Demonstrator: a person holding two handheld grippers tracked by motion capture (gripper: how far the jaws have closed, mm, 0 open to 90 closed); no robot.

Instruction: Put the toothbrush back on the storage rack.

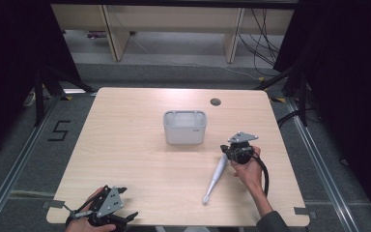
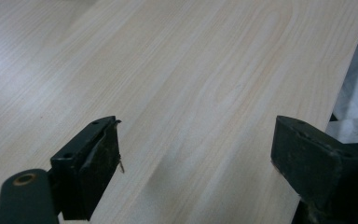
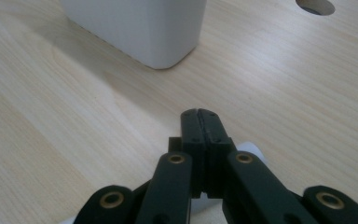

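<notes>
On the surface (image 1: 140, 159) | right gripper (image 1: 228, 151) jaws pressed together above electric toothbrush (image 1: 215, 177) (handle end) | left gripper (image 2: 196, 154) jaws spread, idle | jaws must be reopened before gripping | white holder (image 1: 184, 127) presumed destination

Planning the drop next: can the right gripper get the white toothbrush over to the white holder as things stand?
Probably yes: the right gripper is shut on the toothbrush, and bare table lies between it and the open-topped holder.
</notes>
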